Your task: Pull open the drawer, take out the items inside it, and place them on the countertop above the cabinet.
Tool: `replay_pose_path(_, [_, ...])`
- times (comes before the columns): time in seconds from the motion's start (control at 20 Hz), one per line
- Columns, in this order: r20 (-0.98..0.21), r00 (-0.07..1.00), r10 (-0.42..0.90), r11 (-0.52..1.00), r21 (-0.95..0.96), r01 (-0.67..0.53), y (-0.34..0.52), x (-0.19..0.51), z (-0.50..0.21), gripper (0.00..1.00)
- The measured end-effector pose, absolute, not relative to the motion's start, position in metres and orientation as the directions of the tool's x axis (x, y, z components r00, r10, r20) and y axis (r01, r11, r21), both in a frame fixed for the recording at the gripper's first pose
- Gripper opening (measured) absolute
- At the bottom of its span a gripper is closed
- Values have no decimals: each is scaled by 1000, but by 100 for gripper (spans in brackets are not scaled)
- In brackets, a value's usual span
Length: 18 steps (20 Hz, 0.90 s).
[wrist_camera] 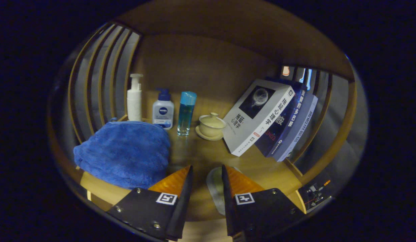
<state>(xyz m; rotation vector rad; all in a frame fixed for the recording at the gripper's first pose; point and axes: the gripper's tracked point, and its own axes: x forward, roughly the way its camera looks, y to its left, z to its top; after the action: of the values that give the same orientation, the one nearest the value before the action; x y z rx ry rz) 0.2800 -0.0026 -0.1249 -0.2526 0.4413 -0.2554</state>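
tongs point(206, 174) parted and empty above the countertop point(201, 154), blue towel point(124, 153) just beside their left finger

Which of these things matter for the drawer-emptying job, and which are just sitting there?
Job: tongs, open over the wooden countertop; pale item between them, probably from the drawer.
Lying about: blue towel, three bottles, lidded cup, leaning books.

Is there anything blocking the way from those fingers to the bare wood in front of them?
Nothing visible does. The fingers stand apart with a grey thing between them, and bare countertop lies just ahead. The towel sits to one side, the books to the other, the cup beyond.
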Motion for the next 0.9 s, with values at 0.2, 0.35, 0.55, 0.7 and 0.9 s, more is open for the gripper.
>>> replay_pose_path(0.2, [-317, 919, -236, 964, -193, 181, 8, 235, -102, 49])
replay_pose_path(0.35, [-275, 936, -218, 973, -139, 186, 8, 187, -94, 48])
replay_pose_path(0.55, [-227, 950, -213, 971, -157, 180, 9, 125, -92, 48])
replay_pose_path(0.7, [-204, 960, -192, 976, -141, 165, 14, 87, -101, 48])
replay_pose_path(0.9, [-176, 968, -177, 980, -121, 157, 14, 45, -117, 48])
